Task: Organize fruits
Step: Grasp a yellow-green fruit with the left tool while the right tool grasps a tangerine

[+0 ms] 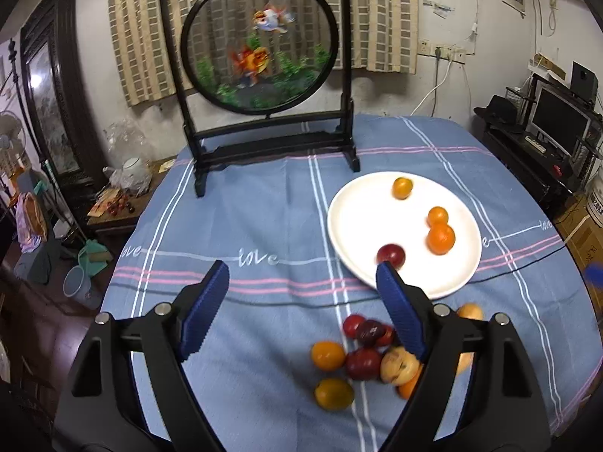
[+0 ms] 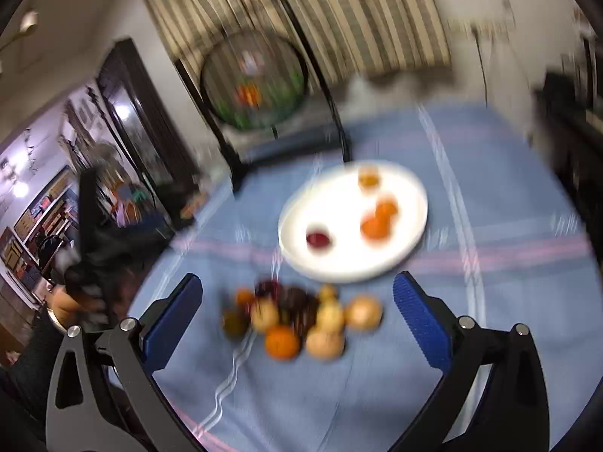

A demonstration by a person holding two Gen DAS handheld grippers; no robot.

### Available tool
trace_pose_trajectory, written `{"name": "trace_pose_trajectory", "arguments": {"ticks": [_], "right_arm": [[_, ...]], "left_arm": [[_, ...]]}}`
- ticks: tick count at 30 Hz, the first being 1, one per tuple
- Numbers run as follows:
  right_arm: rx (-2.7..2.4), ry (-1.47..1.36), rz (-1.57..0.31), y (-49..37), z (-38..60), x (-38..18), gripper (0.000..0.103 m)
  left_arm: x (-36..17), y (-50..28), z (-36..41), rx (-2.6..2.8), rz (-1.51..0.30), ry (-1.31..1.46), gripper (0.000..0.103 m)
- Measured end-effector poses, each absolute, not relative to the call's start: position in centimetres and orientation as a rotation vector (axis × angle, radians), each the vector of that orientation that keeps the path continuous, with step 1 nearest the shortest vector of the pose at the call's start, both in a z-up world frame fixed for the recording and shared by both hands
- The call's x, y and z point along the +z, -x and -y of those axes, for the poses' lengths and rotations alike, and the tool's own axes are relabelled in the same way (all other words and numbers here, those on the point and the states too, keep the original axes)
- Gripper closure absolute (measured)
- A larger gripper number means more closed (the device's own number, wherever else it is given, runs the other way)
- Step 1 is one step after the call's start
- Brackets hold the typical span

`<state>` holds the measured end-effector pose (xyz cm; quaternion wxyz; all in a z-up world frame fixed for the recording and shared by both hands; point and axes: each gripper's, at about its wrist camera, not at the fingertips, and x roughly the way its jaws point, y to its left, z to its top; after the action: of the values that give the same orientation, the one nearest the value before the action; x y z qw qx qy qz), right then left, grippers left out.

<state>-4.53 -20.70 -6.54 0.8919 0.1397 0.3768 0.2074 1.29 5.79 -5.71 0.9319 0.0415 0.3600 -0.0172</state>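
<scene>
A white plate (image 1: 354, 226) on the blue tablecloth holds three orange fruits (image 1: 440, 239) and a red plum (image 1: 392, 255). A pile of loose fruits (image 1: 363, 361), red, orange and yellowish, lies on the cloth in front of it. My left gripper (image 1: 301, 282) is open and empty above the cloth, left of the plate, its right finger overlapping the pile's right side. In the blurred right wrist view, my right gripper (image 2: 297, 293) is open and empty, with the pile (image 2: 301, 320) between its fingers and the plate (image 2: 301, 252) beyond.
A black-framed round goldfish screen (image 1: 260, 43) stands at the table's back edge. A black cable (image 1: 527, 265) crosses the cloth near the plate. A side table with clutter (image 1: 120, 192) stands at the left and a monitor (image 1: 557, 120) at the right.
</scene>
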Motion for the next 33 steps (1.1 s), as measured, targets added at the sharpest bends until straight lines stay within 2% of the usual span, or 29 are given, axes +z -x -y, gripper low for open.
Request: {"name": "trace_pose_trajectory", "arguments": {"ticks": [4, 6, 9, 10, 21, 24, 33], "right_arm": [[0.411, -0.228, -0.921, 4.6, 18.2, -11.1, 0.001], [0.393, -0.124, -0.946, 4.9, 16.0, -12.6, 0.009], [0.428, -0.034, -1.015, 5.0, 13.1, -14.9, 0.030], [0.443, -0.021, -1.034, 5.0, 12.1, -15.6, 0.032], [0.417, -0.093, -1.137, 2.6, 9.3, -19.0, 0.037], [0.409, -0.058, -1.147, 1.9, 8.3, -19.8, 0.057], [0.441, -0.084, -1.146, 3.9, 11.1, -17.8, 0.060]], "left_arm": [[-7.3, 0.0, -7.1, -0.018, -0.790, -0.073, 0.020], [-8.3, 0.7, -7.7, -0.004, -0.821, -0.076, 0.020], [-9.7, 1.7, -8.7, 0.012, -0.862, -0.063, 0.020], [-10.1, 2.0, -9.1, 0.019, -0.877, -0.057, 0.020], [-13.1, 4.1, -11.7, 0.024, -0.965, -0.038, 0.021], [-14.1, 4.0, -10.7, -0.019, -0.984, -0.074, 0.020], [-17.4, 2.2, -6.7, -0.152, -1.034, -0.115, 0.020]]}}
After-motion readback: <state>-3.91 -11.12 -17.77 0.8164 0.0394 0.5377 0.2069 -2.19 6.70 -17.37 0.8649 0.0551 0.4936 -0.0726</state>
